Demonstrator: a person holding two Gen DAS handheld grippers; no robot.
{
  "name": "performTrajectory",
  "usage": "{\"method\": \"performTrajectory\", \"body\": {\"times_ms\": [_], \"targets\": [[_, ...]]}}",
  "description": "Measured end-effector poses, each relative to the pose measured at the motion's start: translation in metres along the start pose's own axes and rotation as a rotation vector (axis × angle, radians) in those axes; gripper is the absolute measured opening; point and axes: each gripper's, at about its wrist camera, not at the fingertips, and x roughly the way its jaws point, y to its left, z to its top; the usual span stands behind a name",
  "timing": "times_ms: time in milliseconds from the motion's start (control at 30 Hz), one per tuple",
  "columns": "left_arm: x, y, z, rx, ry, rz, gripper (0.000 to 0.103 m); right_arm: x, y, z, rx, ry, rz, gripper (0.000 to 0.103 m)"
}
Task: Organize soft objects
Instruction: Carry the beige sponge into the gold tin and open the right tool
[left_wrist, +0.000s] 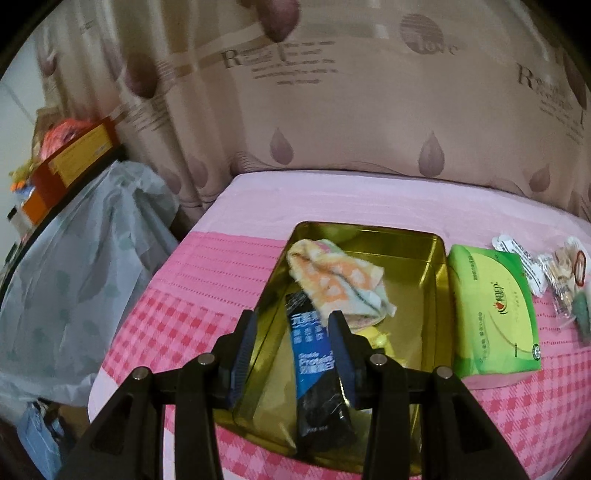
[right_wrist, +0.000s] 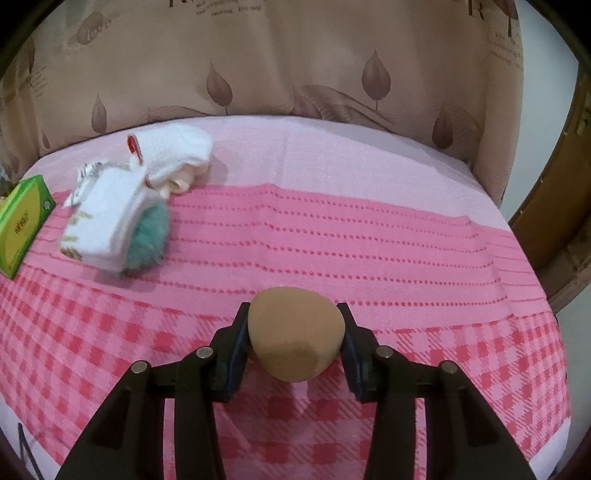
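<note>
A tan egg-shaped sponge (right_wrist: 295, 332) sits pinched between the fingers of the right gripper (right_wrist: 293, 325), above the pink checked cloth (right_wrist: 332, 240). Only the left view shows the gold tin (left_wrist: 439, 280), holding a towel (left_wrist: 340, 280) and dark tube (left_wrist: 314, 362), with the left gripper (left_wrist: 291, 332) spread apart over it, holding nothing.

The right tool (right_wrist: 293, 332) grips a tan sponge (right_wrist: 295, 334) above the pink cloth (right_wrist: 332, 236).
</note>
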Motion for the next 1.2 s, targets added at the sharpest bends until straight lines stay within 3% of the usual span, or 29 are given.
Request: {"method": "performTrajectory", "body": {"times_ms": [267, 533, 833, 1200], "targets": [[-0.001, 0.048, -0.03, -0.152, 0.022, 0.045, 0.041, -0.036, 0.045, 0.034, -0.053, -0.07, 0.073, 0.04], [-0.001, 0.081, -0.049, -0.237, 0.041, 0.084, 0.042, -0.071, 0.15, 0.07, -0.206, -0.131, 0.249, 0.04], [0.003, 0.081, -0.052, -0.23, 0.035, 0.081, 0.043, -0.09, 0.284, 0.086, -0.38, -0.137, 0.459, 0.04], [0.008, 0.081, -0.053, -0.234, 0.045, 0.094, 0.044, -0.073, 0.408, 0.09, -0.535, -0.107, 0.566, 0.04]]}}
